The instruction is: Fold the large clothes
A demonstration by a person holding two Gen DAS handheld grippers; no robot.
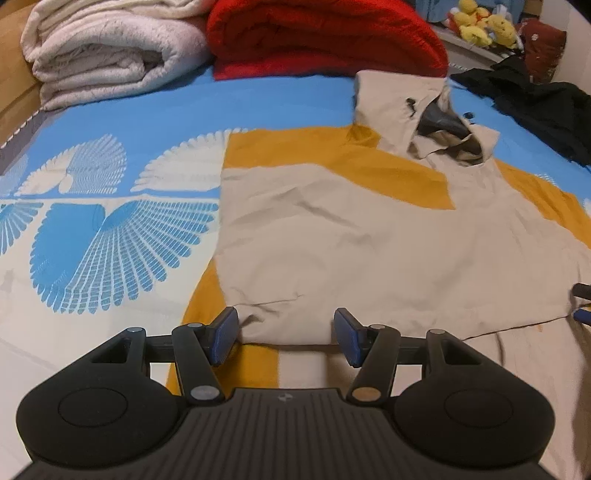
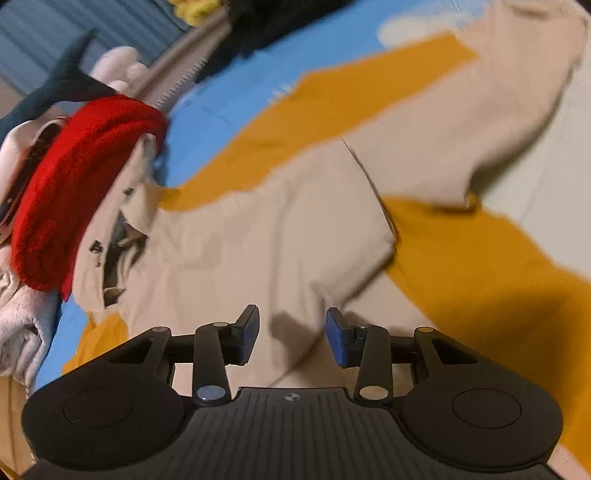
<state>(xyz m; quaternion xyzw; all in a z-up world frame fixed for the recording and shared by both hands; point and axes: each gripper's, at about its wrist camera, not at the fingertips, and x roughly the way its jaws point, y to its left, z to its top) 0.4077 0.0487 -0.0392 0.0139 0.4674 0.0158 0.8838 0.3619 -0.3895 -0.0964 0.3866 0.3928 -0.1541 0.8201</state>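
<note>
A large beige hooded garment [image 1: 369, 236] lies spread flat on the bed, over a mustard-yellow cloth [image 1: 295, 151], its hood [image 1: 417, 118] toward the far edge and its hem toward the near edge. The left gripper [image 1: 286, 338] hovers at the hem's near left corner, its jaws apart with nothing between the blue pads [image 1: 223, 332]; the hem edge lies just beyond them. The right gripper [image 2: 291, 338] hangs over the garment's body in a tilted, blurred view, jaws parted and empty, the fabric beneath not pinched. A folded sleeve edge [image 2: 373, 195] crosses just ahead of it.

To the left of the garment the blue-and-white feather-patterned bedspread [image 1: 110, 229] is bare out to the bed's left edge. Along the far edge sit a rolled cream fleece blanket [image 1: 107, 48] and a rolled red blanket [image 1: 321, 37], the red one close to the hood. Toward the far right corner lies a crumpled black garment [image 1: 535, 99], apart from the beige one, with yellow plush toys [image 1: 484, 26] behind it.
</note>
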